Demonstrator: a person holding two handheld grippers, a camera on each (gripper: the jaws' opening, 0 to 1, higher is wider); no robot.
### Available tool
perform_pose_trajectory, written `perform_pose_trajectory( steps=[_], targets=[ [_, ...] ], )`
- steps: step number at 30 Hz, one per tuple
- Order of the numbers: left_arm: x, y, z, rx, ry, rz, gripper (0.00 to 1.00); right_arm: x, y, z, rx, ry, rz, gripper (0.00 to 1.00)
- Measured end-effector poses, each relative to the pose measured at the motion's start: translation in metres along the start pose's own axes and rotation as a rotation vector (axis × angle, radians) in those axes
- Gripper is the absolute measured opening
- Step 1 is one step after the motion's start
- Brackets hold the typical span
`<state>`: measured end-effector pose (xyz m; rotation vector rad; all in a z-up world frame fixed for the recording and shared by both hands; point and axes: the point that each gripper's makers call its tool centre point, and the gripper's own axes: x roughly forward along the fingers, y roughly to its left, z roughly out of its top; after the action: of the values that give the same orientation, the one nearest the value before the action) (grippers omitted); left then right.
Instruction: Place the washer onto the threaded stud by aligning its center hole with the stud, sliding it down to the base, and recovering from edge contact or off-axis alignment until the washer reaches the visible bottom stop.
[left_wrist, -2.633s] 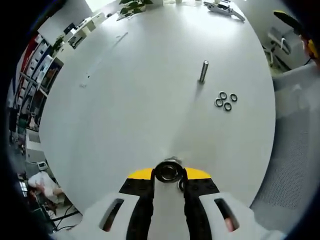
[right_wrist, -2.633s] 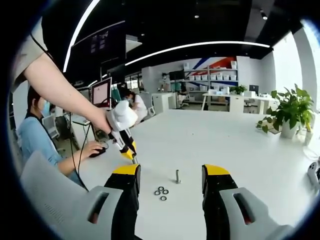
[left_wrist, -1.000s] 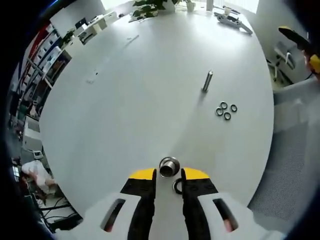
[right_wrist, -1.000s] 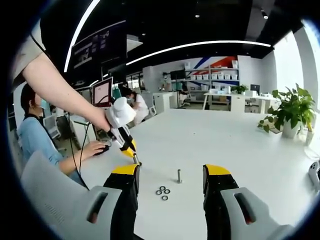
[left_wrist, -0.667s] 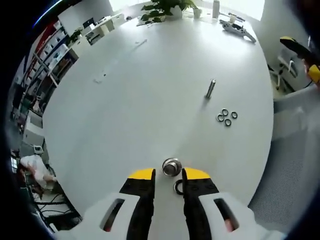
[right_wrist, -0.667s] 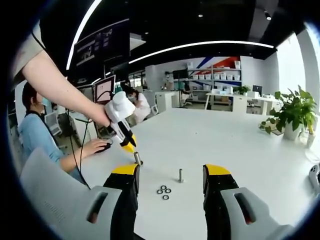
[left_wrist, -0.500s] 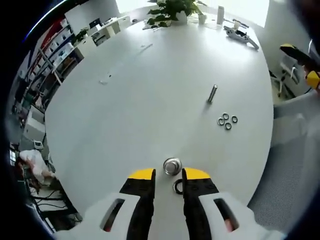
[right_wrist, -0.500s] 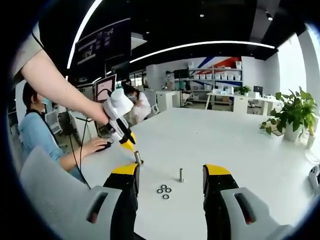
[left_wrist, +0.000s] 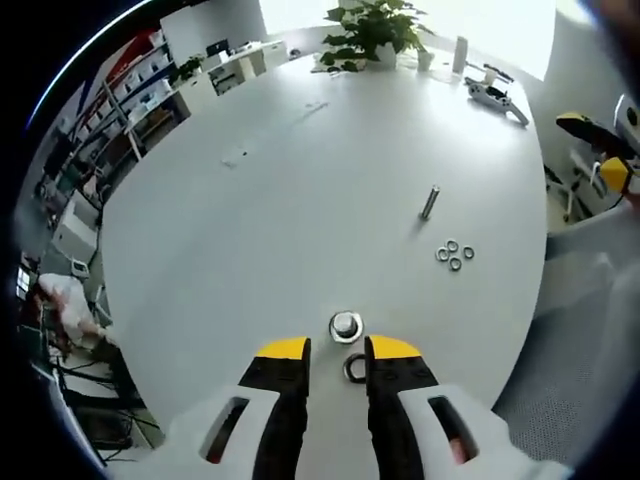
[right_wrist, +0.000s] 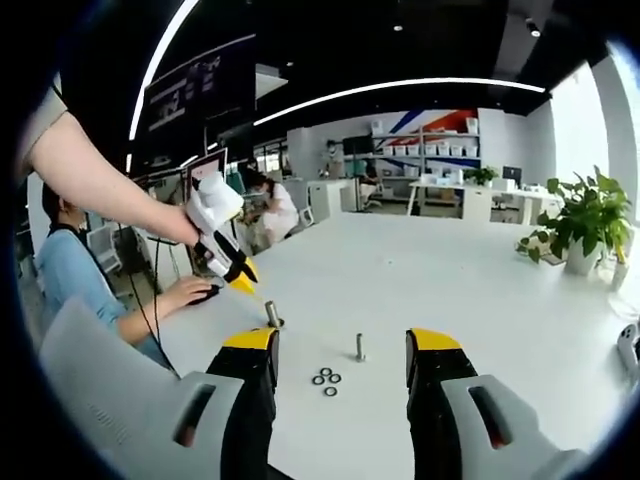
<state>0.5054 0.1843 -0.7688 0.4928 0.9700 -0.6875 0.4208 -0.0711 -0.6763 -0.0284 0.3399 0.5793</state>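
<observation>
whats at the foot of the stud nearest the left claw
In the left gripper view, the nearest stud stands on the white table just past the left claw, with a dark washer beside its base. Whether it rings the stud is unclear.

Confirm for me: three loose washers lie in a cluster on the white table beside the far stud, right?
Not quite: the left gripper view shows four loose washers, not three, clustered on the white table beside the far stud. The rest holds.

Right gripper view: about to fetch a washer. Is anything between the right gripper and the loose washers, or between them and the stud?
Nothing visible does. The right gripper has open jaws framing bare table, the loose washers lie straight ahead and the stud stands just beyond them. The left gripper is off to one side.
</observation>
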Motion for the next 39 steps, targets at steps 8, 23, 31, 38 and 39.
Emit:
perform_pose_trajectory(
  steps=[8,23,31,38,39],
  targets=[
    [-0.007,-0.001,-0.009,-0.059,-0.03,0.011,0.2,0.001,0.004,-0.001,-0.037,0.011,0.003,0.53],
    [-0.012,-0.005,-0.027,-0.126,-0.054,0.022,0.2,0.001,0.004,-0.004,-0.059,0.023,0.004,0.53],
    [-0.008,-0.008,-0.032,-0.125,-0.048,0.02,0.2,0.001,0.003,-0.005,-0.062,0.025,0.0,0.53],
    [-0.003,-0.011,-0.037,-0.116,-0.037,0.015,0.2,0.001,0.003,-0.005,-0.059,0.024,0.005,0.53],
    [-0.003,-0.011,-0.036,-0.116,-0.036,0.014,0.2,0.001,0.003,-0.005,-0.059,0.024,0.006,0.53]
  ],
)
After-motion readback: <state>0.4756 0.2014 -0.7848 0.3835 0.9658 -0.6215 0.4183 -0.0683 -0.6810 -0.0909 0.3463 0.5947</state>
